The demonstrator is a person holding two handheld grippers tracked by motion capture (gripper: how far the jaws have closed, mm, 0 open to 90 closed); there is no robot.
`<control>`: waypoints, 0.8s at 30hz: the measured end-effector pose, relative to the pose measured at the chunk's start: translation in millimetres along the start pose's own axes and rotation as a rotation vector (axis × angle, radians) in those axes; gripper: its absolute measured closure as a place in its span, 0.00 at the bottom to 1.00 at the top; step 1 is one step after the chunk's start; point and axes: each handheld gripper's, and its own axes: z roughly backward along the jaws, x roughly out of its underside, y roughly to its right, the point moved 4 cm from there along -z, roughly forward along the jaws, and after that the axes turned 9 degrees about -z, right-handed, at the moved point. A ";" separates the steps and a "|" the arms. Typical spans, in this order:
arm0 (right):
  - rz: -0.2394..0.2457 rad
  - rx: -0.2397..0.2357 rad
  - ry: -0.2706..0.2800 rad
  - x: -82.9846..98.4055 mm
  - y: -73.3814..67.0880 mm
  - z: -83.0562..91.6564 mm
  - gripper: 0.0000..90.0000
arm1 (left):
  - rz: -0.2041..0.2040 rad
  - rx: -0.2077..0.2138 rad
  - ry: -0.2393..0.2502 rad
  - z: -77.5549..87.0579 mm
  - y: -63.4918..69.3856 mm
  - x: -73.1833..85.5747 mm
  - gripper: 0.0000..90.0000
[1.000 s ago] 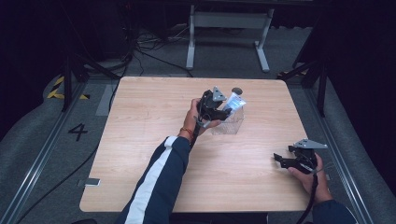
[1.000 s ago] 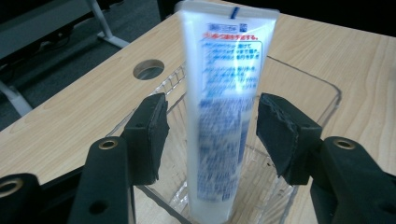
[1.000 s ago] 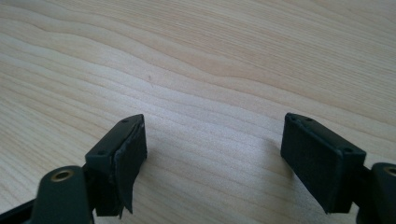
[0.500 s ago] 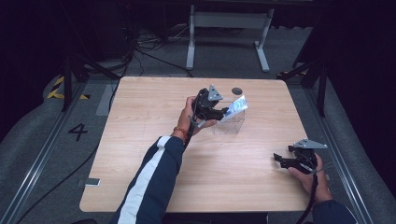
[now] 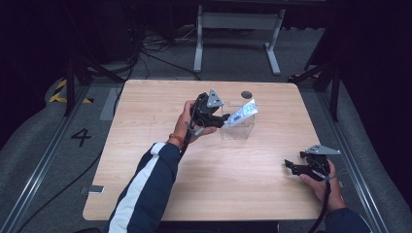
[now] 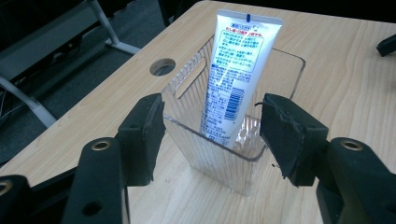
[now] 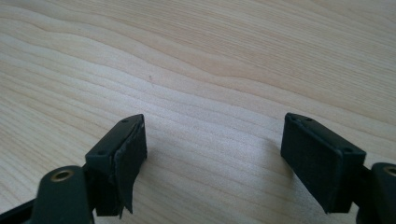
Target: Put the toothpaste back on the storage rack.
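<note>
High view: toothpaste tube (image 5: pixel 242 114) stood in the clear bin (image 5: pixel 238 131) at frame centre, long axis tilted, flat crimped end up toward upper right. Left gripper (image 5: pixel 219 119) sat just left of the bin, jaws apart and just been opening, nothing between them. Right gripper (image 5: pixel 290 165) at lower right over the desk (image 5: pixel 145 145), jaws apart, empty.

White tube (image 6: pixel 233 79), clear bin (image 6: pixel 219 154)

Bare table (image 5: pixel 160 121) lies open from six through nine o'clock of the clear bin (image 5: pixel 239 127); the tube (image 5: pixel 243 113) leaning out toward one o'clock blocks that side.
</note>
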 end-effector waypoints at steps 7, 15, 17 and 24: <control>-0.001 0.000 0.000 0.0 0.0 0.0 0.25 | -0.039 0.005 -0.031 11.5 3.3 9.2 0.43; -0.001 0.001 0.000 0.2 -0.1 0.1 0.25 | -0.084 -0.024 -0.082 24.2 7.2 25.9 0.40; 0.000 0.001 0.000 0.2 -0.1 0.1 0.25 | -0.084 -0.027 -0.097 26.5 8.2 30.9 0.37; -0.003 0.000 0.002 0.2 -0.3 0.2 0.25 | -0.097 -0.040 -0.136 38.8 12.2 54.6 0.35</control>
